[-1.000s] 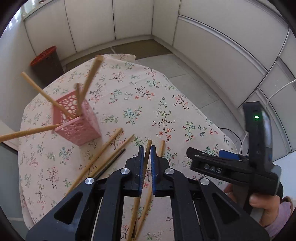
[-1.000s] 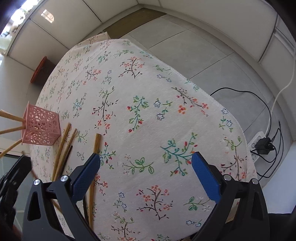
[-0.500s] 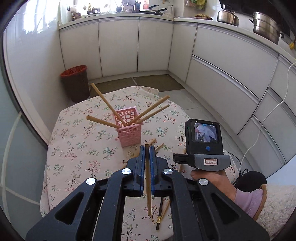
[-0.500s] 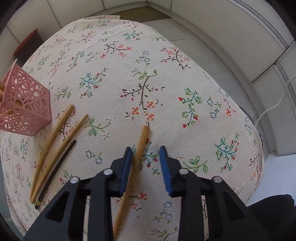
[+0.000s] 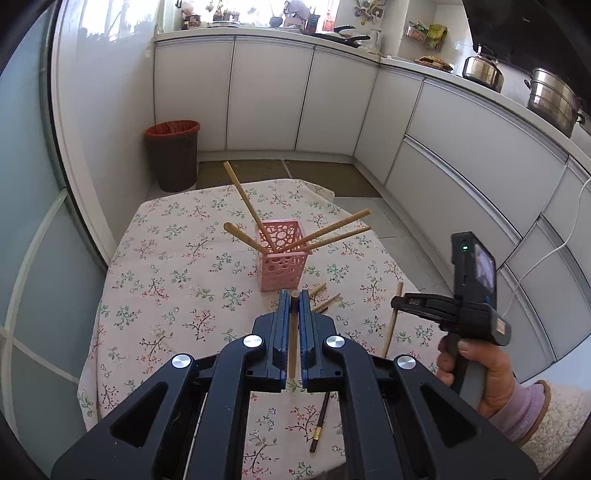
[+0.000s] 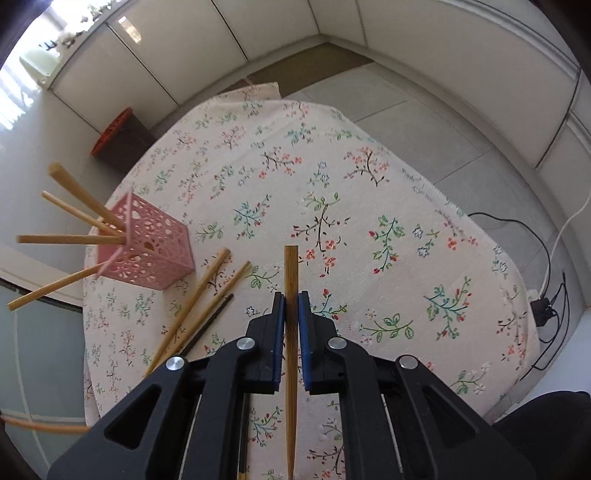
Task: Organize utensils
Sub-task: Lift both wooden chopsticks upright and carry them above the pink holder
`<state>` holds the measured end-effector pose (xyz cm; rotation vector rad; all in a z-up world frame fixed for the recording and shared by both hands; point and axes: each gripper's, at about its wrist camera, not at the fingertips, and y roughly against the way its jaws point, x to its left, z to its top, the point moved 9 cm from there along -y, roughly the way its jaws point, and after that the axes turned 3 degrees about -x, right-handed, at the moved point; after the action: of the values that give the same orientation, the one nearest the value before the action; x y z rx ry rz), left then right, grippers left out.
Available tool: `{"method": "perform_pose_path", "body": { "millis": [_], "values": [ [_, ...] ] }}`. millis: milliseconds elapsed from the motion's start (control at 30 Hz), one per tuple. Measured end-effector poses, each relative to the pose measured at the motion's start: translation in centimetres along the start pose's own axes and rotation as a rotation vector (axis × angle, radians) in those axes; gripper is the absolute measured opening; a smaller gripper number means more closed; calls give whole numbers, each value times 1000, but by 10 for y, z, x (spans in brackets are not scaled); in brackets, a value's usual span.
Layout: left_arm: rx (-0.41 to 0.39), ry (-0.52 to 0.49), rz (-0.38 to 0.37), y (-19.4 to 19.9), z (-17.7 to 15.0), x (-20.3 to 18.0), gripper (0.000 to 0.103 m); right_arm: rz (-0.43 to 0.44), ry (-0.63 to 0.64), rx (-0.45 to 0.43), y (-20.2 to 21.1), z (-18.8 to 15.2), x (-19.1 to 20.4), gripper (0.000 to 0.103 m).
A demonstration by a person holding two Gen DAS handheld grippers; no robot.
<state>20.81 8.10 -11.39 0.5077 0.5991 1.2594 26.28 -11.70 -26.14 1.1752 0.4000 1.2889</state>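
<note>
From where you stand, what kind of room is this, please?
Most likely a home kitchen. White cabinets run under a counter that carries steel pots, a bin stands on the floor, and chopsticks lean in a pink holder on a flowered tablecloth.

Daylight floods in from the window [image 5: 258, 14] at the far counter, blown out to white up there, and again in my right view's top-left corner. My tablecloth [image 6: 332, 206] is evenly lit with soft, faint shadows. Both pictures are sharp; cabinet lines [image 5: 480, 147] bow hard toward the edges, and black vignette rings the corners.
</note>
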Motion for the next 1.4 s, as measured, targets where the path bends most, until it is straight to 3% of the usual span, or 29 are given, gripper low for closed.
{"method": "perform_pose_path", "body": {
  "millis": [400,900,1400],
  "values": [
    [1,-15,25,7,8,-13,4,93,118,-169,108,14,18,8],
    [-36,-27,63,14,39,-14,4,143,171,-355,201,90,41,8],
    [-195,-3,49,39,136,-19,4,174,218,-530,270,176,100,8]
  ]
}}
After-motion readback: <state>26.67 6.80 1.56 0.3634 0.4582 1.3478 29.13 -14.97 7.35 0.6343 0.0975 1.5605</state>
